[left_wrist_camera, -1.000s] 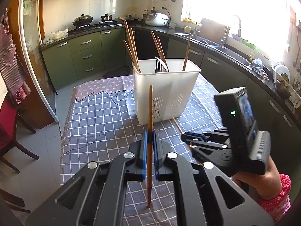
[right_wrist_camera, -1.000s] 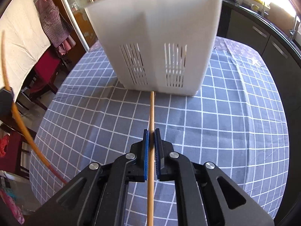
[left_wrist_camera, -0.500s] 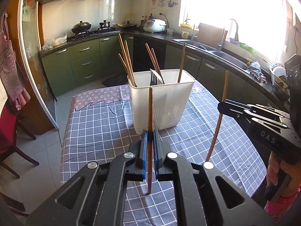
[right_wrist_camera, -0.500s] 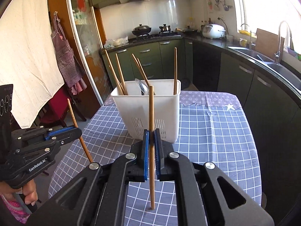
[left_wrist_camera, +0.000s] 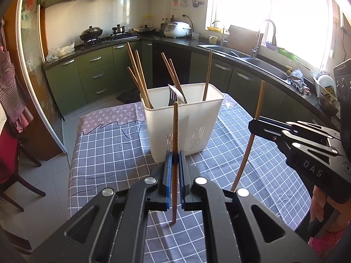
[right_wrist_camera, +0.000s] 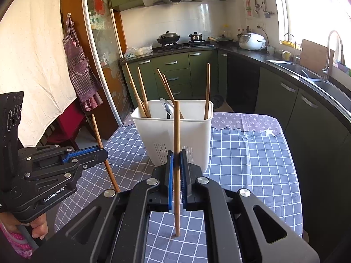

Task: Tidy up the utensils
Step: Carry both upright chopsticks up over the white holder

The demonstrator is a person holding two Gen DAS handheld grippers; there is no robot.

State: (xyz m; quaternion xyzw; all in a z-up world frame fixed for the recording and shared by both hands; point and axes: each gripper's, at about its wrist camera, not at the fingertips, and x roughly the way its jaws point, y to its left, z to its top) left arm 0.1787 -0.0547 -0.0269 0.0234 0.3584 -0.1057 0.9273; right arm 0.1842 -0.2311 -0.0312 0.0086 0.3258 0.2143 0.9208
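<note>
right gripper (right_wrist_camera: 175, 164) raised, light upright chopstick (right_wrist_camera: 176, 153) clamped

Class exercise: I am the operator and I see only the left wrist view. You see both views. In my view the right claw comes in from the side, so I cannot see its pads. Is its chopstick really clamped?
Observer: Yes. In the right wrist view the right claw has both blue pads pressed on its light chopstick, which stands nearly upright.
Operator: What utensil is behind the fork in the white utensil holder?
Observer: A metal spoon stands in the middle, bowl up.
Operator: And what is holding my left claw?
Observer: A hand with a pink dotted sleeve grips its handle.
</note>
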